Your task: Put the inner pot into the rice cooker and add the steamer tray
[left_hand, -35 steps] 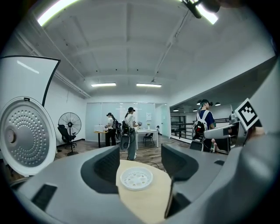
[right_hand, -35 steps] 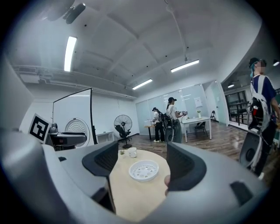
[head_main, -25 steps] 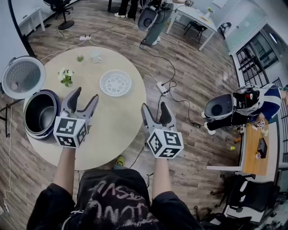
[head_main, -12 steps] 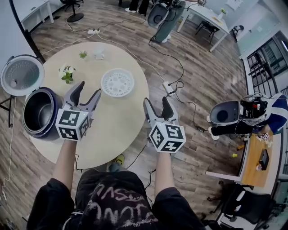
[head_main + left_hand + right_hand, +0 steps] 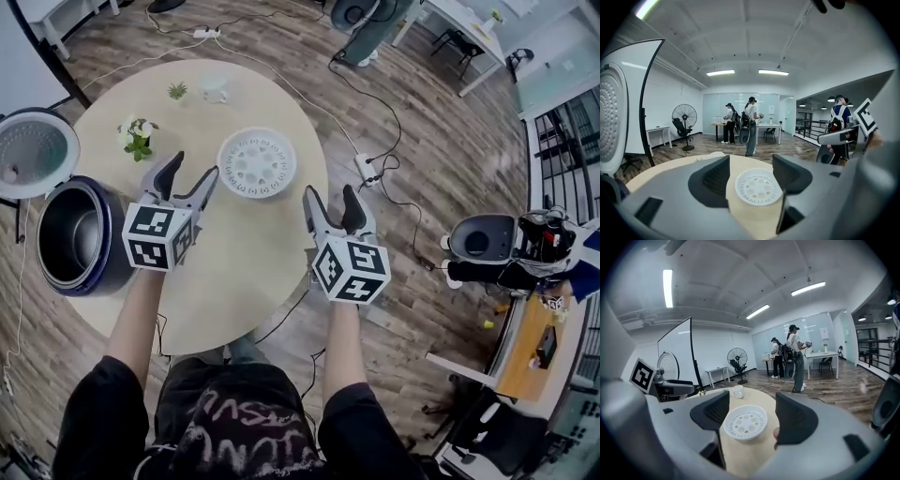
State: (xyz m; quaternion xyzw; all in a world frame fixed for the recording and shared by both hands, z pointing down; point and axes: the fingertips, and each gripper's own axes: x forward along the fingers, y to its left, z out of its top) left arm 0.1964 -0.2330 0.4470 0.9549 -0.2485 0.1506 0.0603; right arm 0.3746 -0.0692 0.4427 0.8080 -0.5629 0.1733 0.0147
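At upper centre of the head view, the tray (image 5: 257,162) lay on the surface (image 5: 234,281), ahead of both grippers. The left gripper (image 5: 192,169) was held open and empty. The jaws of the right gripper (image 5: 329,192) had just been closing slightly, yet stood apart with nothing between. The pot (image 5: 66,230) seemed seated in the cooker (image 5: 111,258) at far left. The tray's rim should be pinched low at opposite sides and kept level.

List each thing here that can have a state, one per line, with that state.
Rice cooker: lid swung open.
Inner pot: seated inside the cooker.
Steamer tray: flat on the table, untouched.
Left claw: open, empty.
Right claw: open, empty, jaws have just been closing a little.
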